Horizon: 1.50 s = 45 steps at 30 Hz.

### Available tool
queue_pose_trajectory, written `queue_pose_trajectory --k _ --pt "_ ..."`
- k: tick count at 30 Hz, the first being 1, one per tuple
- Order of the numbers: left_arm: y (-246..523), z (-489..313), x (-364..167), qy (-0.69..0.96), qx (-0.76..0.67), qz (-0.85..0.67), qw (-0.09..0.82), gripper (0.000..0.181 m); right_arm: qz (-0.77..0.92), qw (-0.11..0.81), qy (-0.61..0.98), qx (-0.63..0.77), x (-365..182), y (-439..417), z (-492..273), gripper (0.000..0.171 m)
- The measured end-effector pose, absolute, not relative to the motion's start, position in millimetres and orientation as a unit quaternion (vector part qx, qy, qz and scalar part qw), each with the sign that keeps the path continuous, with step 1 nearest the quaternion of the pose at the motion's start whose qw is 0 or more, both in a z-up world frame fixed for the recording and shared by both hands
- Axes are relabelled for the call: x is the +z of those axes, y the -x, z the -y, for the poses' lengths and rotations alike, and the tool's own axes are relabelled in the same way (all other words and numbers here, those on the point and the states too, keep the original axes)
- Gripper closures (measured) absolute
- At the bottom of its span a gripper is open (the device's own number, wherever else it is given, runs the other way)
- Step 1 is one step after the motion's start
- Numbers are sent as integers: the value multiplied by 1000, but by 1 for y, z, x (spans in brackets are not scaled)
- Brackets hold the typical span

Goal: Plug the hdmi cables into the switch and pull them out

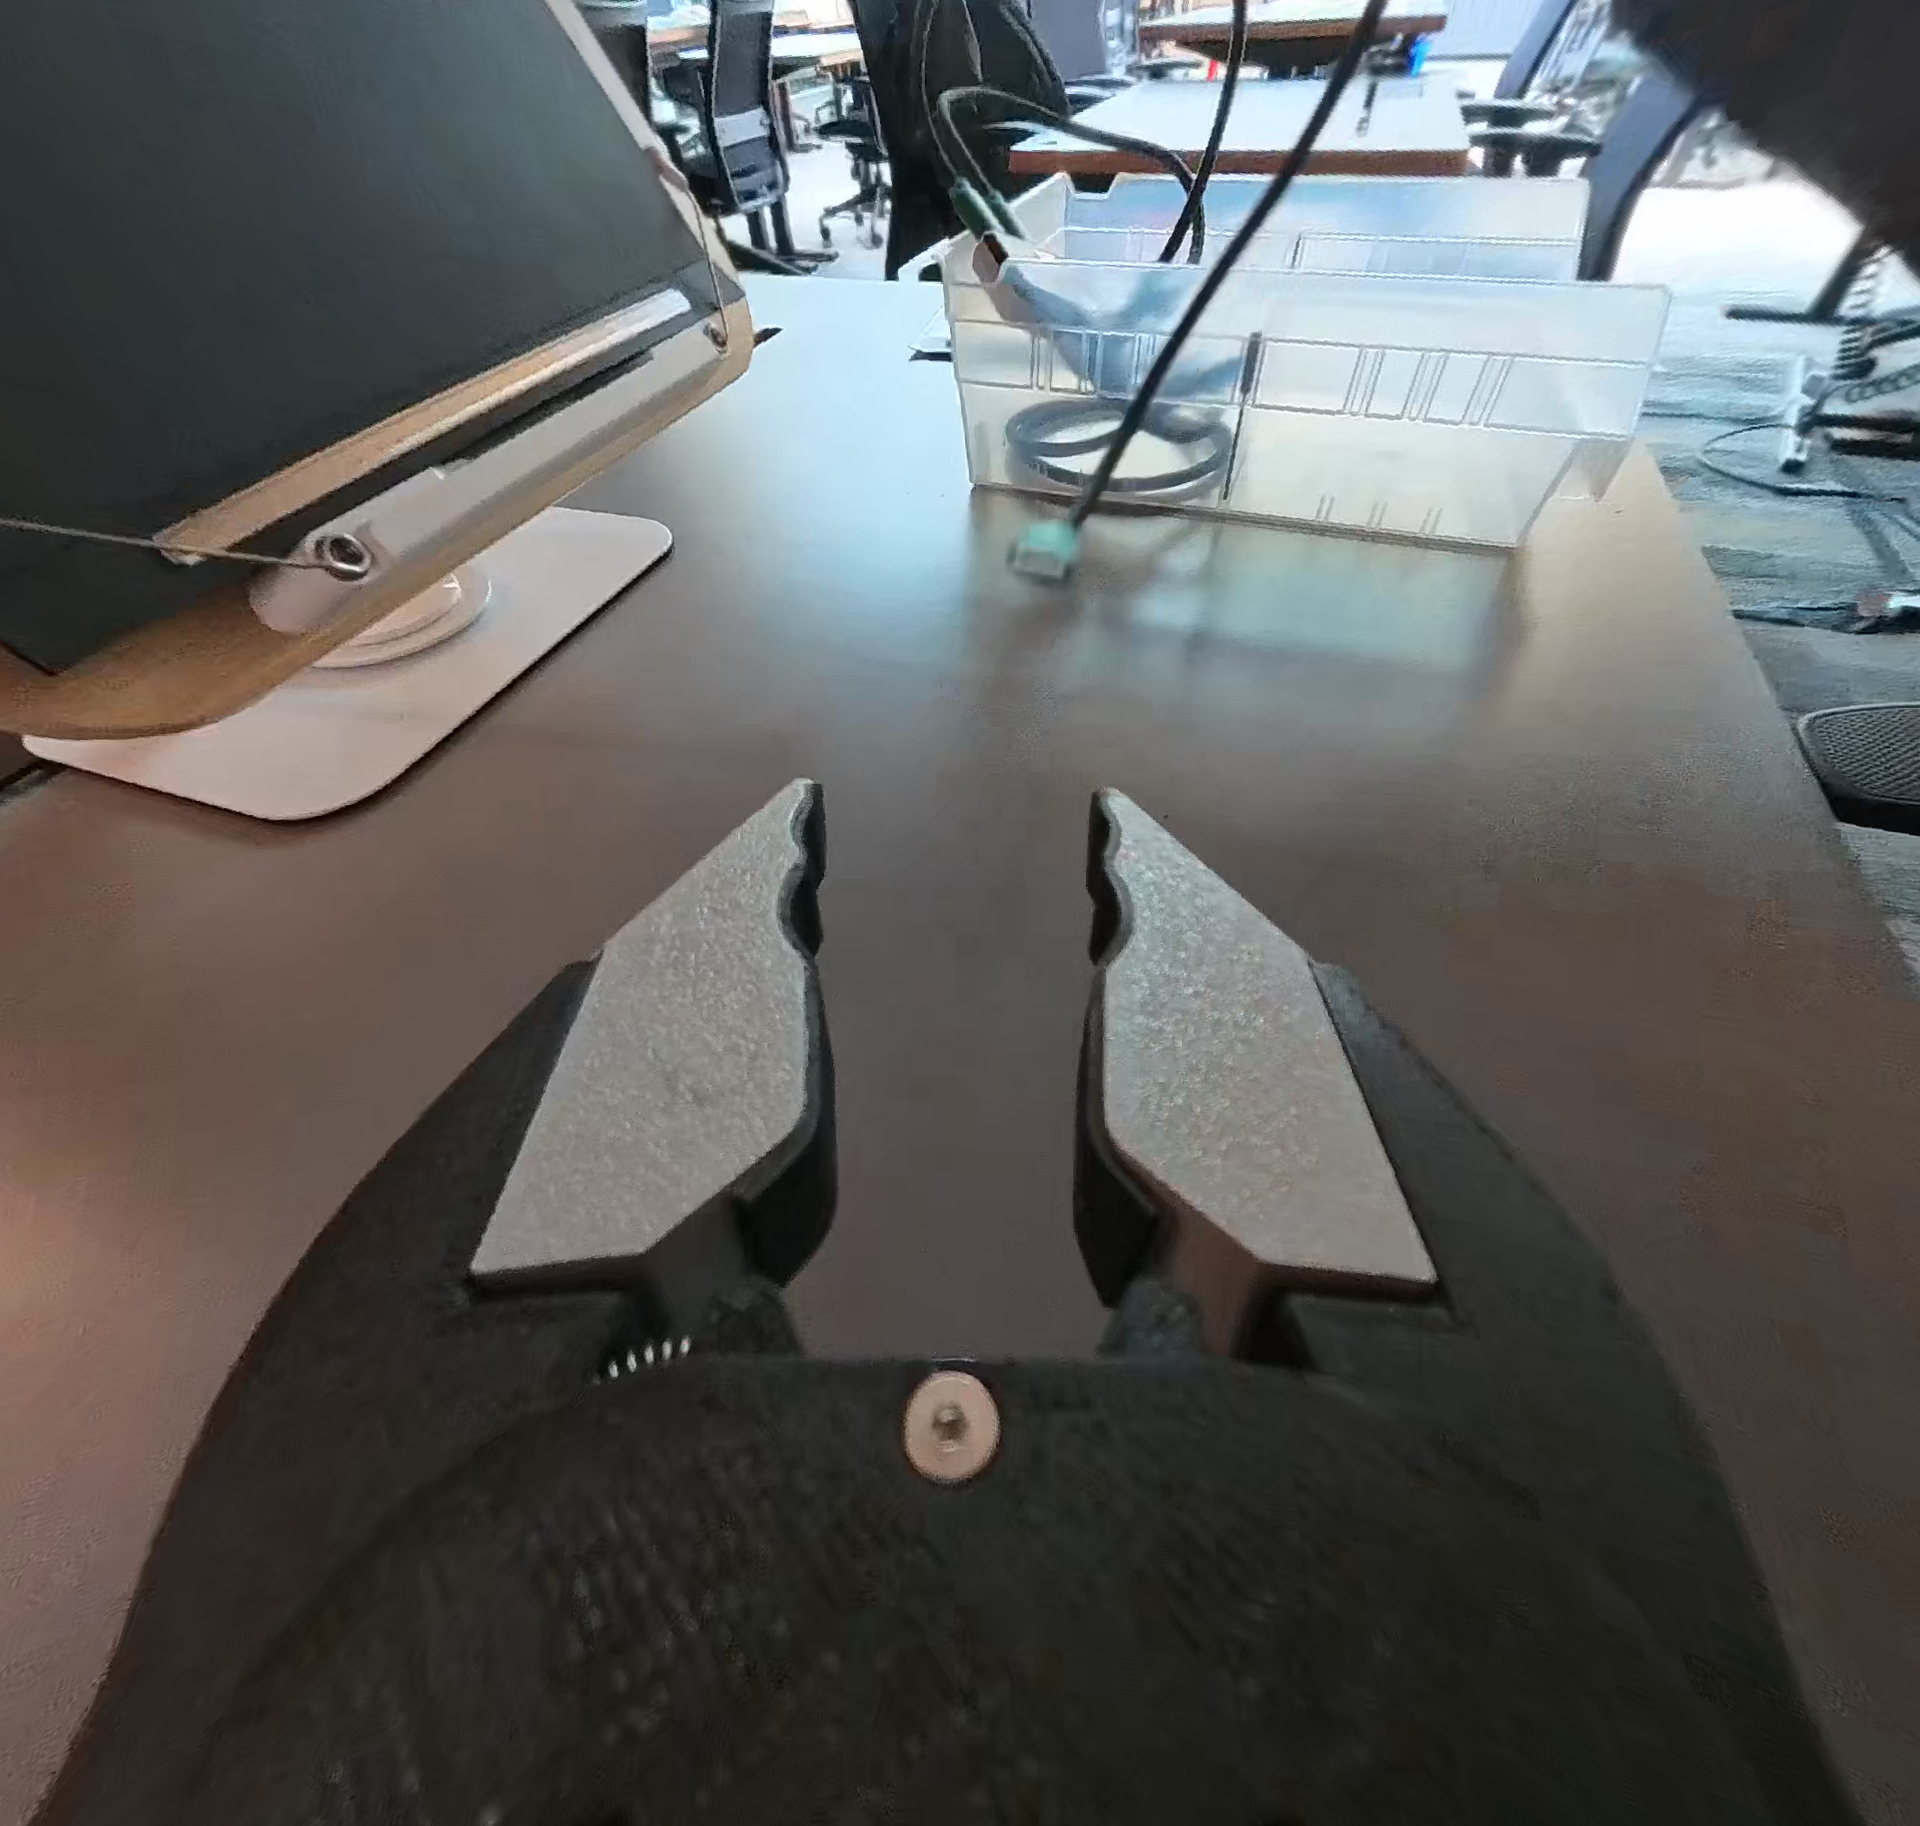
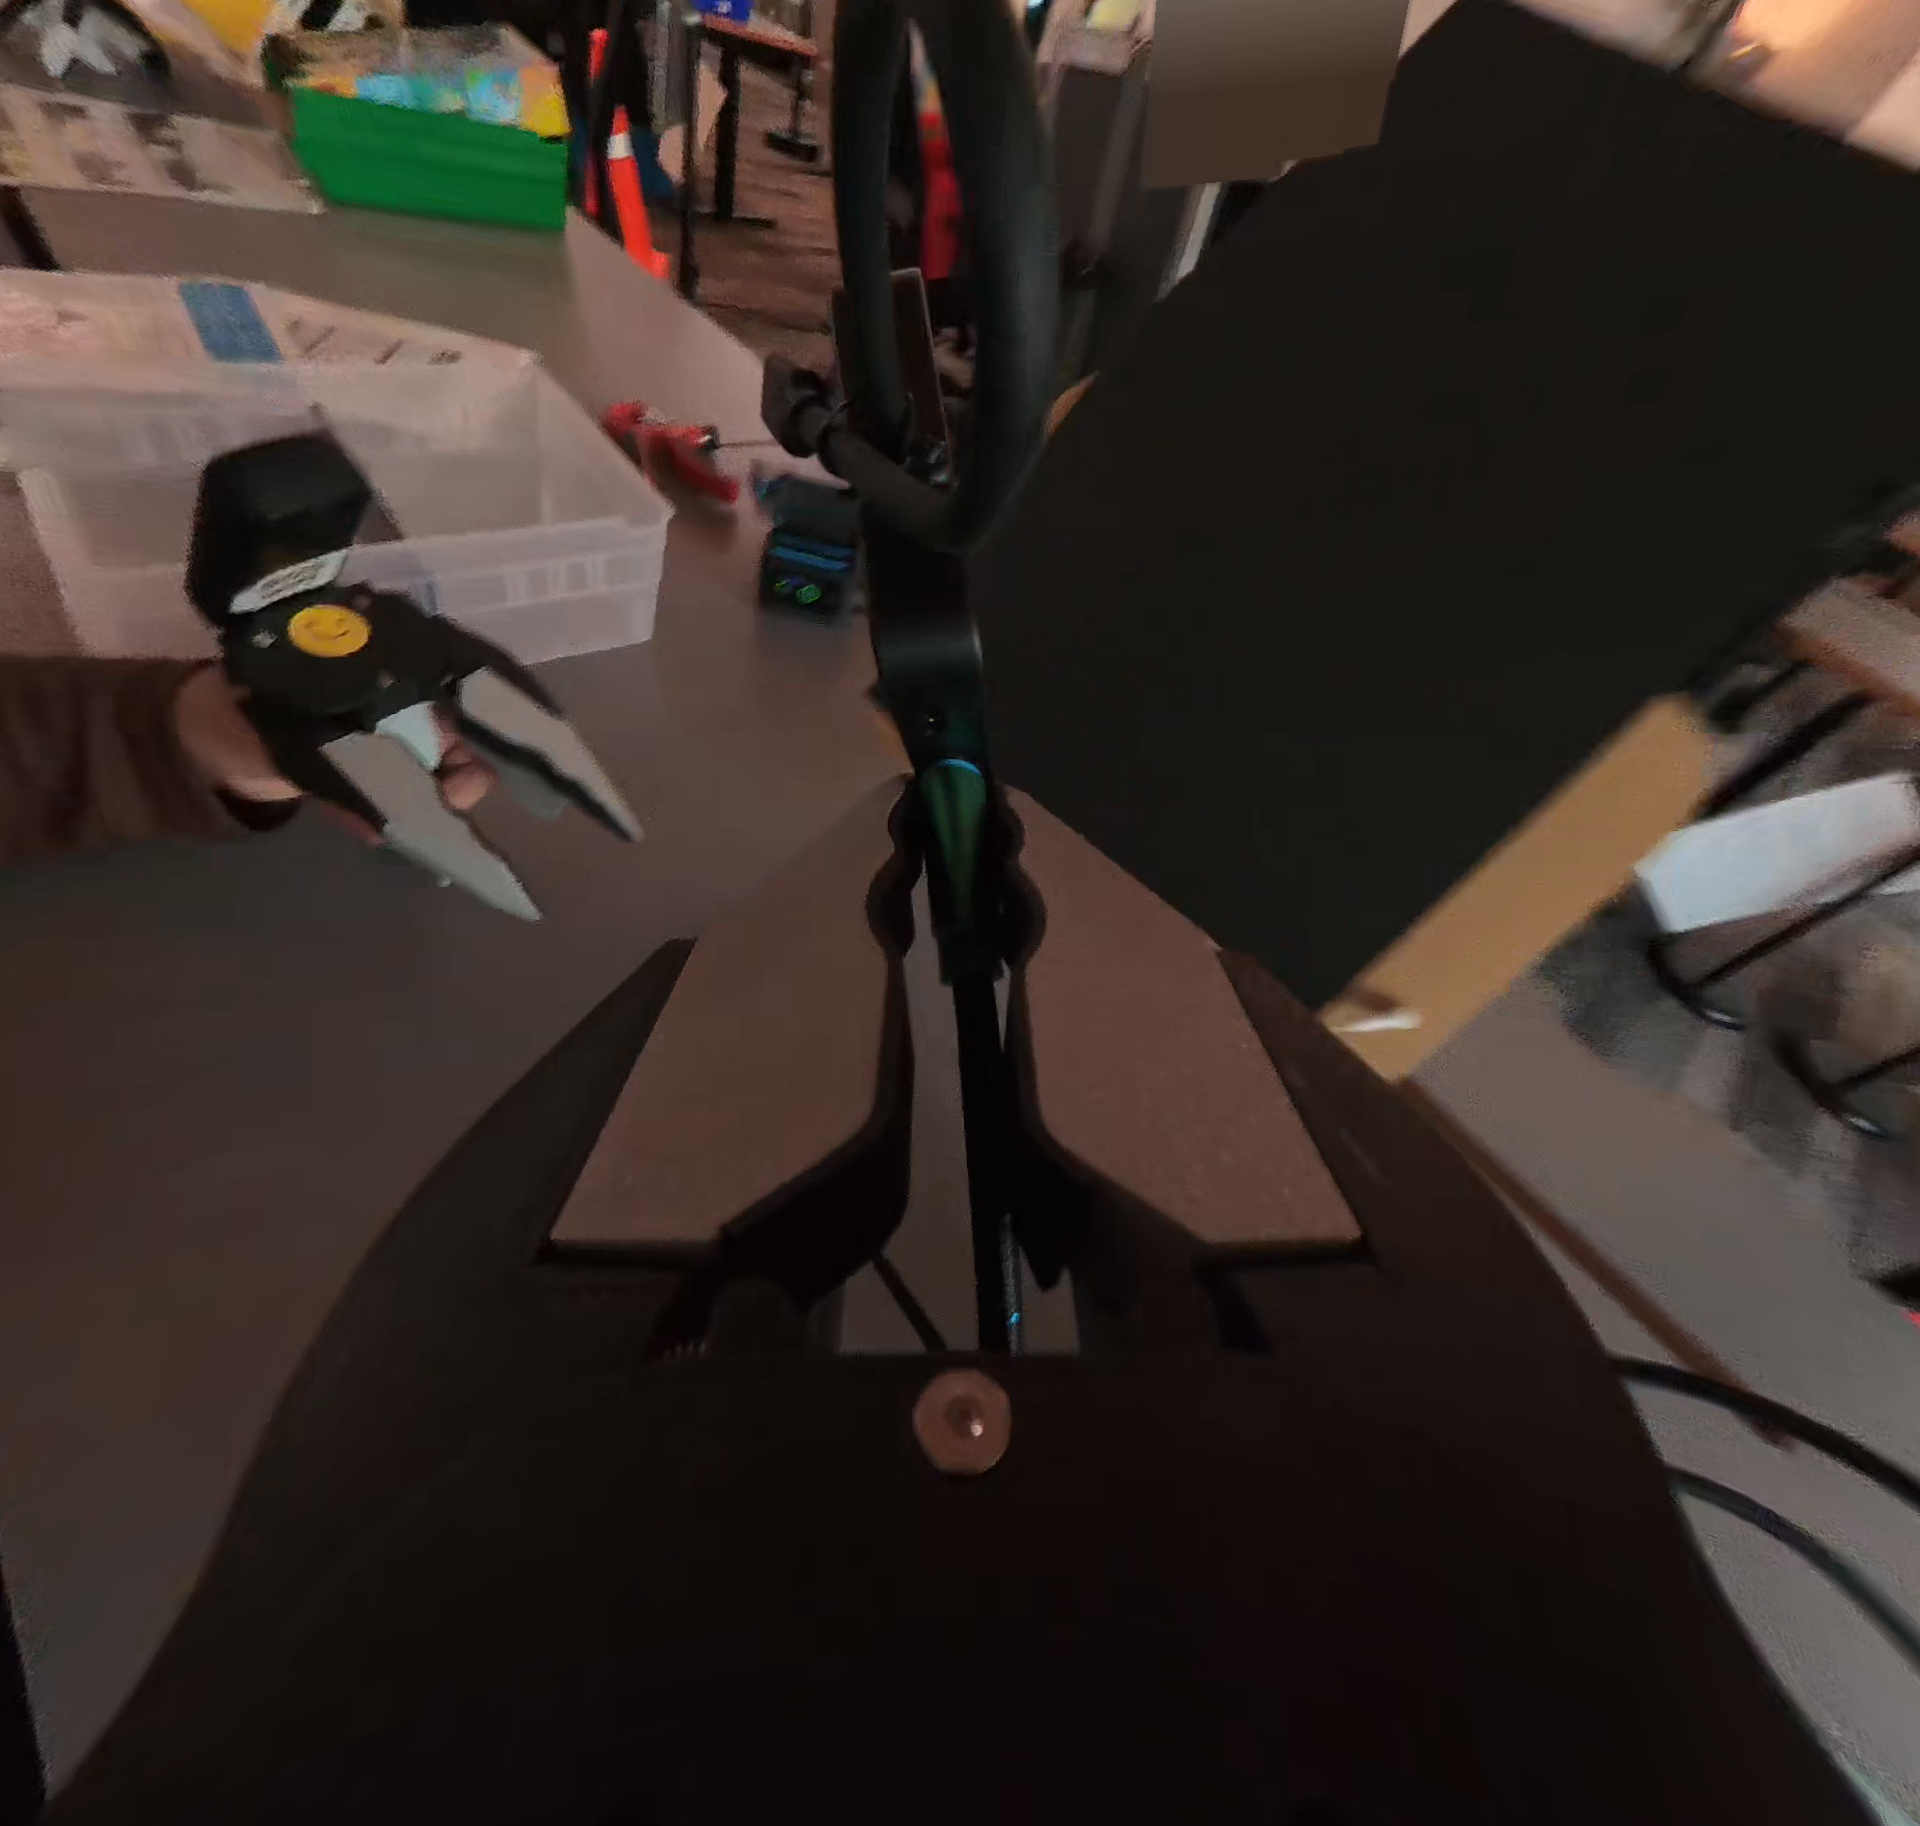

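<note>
The left claw (image 1: 956, 867) hangs over the dark desk (image 1: 935, 654) with its fingers spread wide and nothing between them — it touches nothing. Farther off, a green-tipped cable end (image 1: 1036, 550) lies on the desk just before a clear plastic bin (image 1: 1455, 394). The right claw (image 2: 958, 841) is clamped tight on a black cable's green plug (image 2: 954, 820) — the cord loops up beyond the fingertips, beside a dark monitor (image 2: 1403, 488).

I see a tilted monitor (image 1: 312, 249) on its white base (image 1: 343, 696) at the tabletop's (image 1: 1039, 696) left — office chairs (image 1: 738, 114) beyond, a green crate (image 2: 426, 155) farther off.
</note>
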State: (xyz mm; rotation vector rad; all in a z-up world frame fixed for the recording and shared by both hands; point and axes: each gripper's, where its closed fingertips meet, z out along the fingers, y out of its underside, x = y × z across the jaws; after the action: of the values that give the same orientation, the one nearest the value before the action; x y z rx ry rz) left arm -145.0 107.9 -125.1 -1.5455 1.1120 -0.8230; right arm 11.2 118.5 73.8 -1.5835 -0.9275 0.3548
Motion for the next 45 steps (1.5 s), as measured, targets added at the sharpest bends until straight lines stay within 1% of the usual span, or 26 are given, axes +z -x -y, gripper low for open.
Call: queue_pose_trajectory --k 2,4,7,11,13,16,19,21,23,24,25,26,29,30,31,33,36,37,38,39,40,41,43,44,45 --pt "146 -109 -122 637 -333 -462 519 135 380 621 677 111 116 -45 -124 163" --pt "147 -109 -122 638 -332 -462 519 136 362 637 674 99 151 -75 -124 163" --pt "147 -110 -126 646 -333 -461 508 136 345 629 690 95 176 -113 -124 163" --pt "145 -108 -134 652 -327 -474 494 136 378 596 705 59 166 -151 -123 163" --pt "143 -106 -137 651 -322 -482 491 136 408 567 713 61 133 -162 -124 163" --pt "139 -102 -141 651 -320 -491 482 136 422 451 783 72 47 -183 -130 163" --pt "139 -103 -142 652 -319 -491 481 137 396 346 850 -37 -27 -224 -149 163" --pt "140 -104 -142 655 -321 -487 480 138 436 261 854 -113 -64 -231 -153 163" --pt "140 -104 -142 656 -323 -487 477 138 490 150 838 -187 -96 -235 -154 162" --pt "140 -104 -143 657 -323 -487 477 138 514 100 822 -225 -103 -240 -156 163" --pt "140 -104 -143 657 -324 -486 477 138 530 70 807 -251 -103 -241 -160 162" --pt "140 -104 -143 657 -324 -486 476 138 543 30 803 -244 -108 -241 -157 163" --pt "141 -104 -144 659 -326 -486 472 138 526 -129 812 -218 -129 -260 -137 164" --pt "141 -104 -144 660 -328 -485 472 138 522 -148 811 -220 -134 -262 -139 165" --pt "141 -104 -144 660 -330 -484 470 138 518 -155 810 -229 -137 -264 -146 164" --pt "141 -104 -144 662 -331 -483 467 138 506 -141 814 -250 -142 -267 -163 162" --pt "140 -104 -145 662 -328 -486 467 135 489 -134 828 -240 -141 -267 -166 159" --pt "140 -104 -145 661 -325 -488 468 132 487 -123 831 -240 -137 -266 -166 152" --pt "140 -103 -146 660 -320 -491 470 129 489 -96 832 -245 -131 -264 -169 140" --pt "139 -103 -146 659 -315 -494 472 126 492 -54 837 -233 -124 -257 -171 136" --pt "139 -102 -147 658 -308 -498 473 124 488 -6 846 -214 -115 -248 -173 135" --pt "138 -102 -149 659 -299 -502 475 121 479 46 855 -195 -104 -238 -175 128" --pt "136 -100 -151 659 -282 -508 478 115 449 142 868 -156 -78 -220 -174 100" --pt "135 -99 -151 659 -274 -507 483 112 424 189 873 -148 -64 -214 -172 95" --pt "134 -99 -149 661 -264 -502 491 112 398 236 876 -134 -50 -207 -166 95"
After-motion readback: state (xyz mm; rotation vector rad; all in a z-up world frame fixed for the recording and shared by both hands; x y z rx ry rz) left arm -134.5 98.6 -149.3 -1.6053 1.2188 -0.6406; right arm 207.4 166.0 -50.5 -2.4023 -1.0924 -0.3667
